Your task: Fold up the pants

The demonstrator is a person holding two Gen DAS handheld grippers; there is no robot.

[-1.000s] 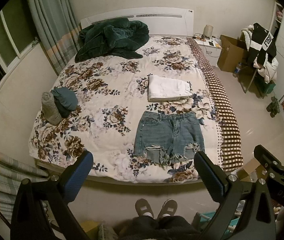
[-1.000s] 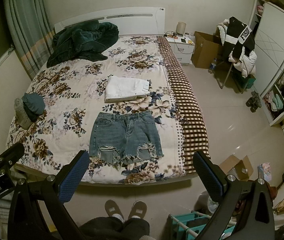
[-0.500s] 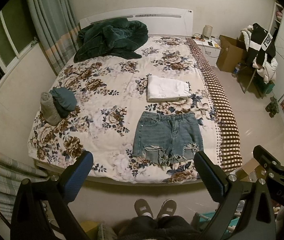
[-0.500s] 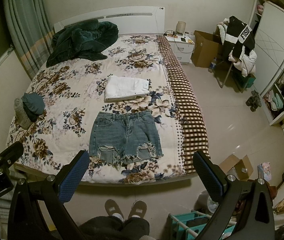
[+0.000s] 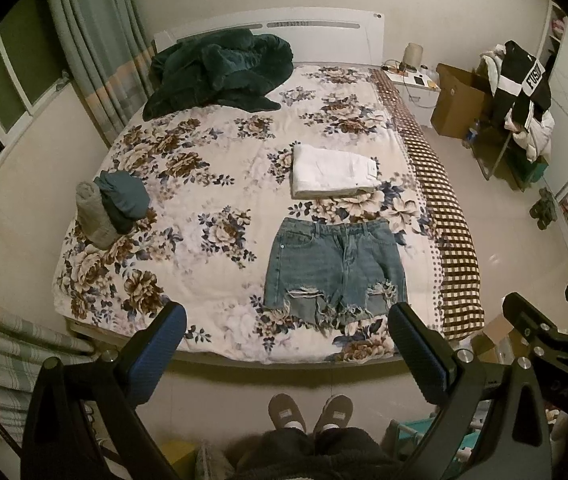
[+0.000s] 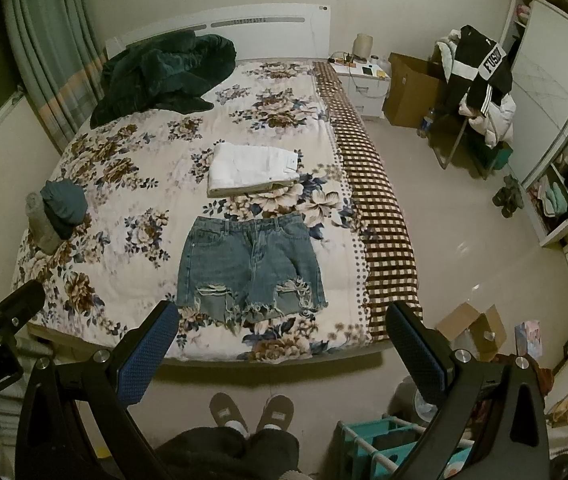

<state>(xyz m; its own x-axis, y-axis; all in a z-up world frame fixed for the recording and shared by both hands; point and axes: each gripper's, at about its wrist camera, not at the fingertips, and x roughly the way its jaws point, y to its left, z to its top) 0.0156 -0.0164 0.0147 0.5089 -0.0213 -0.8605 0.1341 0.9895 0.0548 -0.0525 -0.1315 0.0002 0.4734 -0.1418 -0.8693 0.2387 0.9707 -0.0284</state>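
Blue denim shorts (image 5: 334,268) lie flat and unfolded near the foot of the floral bed (image 5: 187,264), waistband away from me; they also show in the right wrist view (image 6: 249,266). A folded white garment (image 5: 332,170) lies just beyond them, also in the right wrist view (image 6: 251,168). My left gripper (image 5: 286,354) is open and empty, held high above the foot of the bed. My right gripper (image 6: 277,354) is open and empty at the same height. Both are well short of the shorts.
A dark green blanket (image 5: 219,72) is heaped at the headboard. Rolled grey and teal clothes (image 5: 111,206) sit at the bed's left edge. My slippered feet (image 5: 310,412) stand on the floor. A nightstand (image 6: 366,84), cardboard box (image 6: 412,88) and clothes-laden chair (image 6: 480,92) stand to the right.
Both grippers have drifted very slightly, so the bed shifts a little in view. Nothing was grasped or moved.
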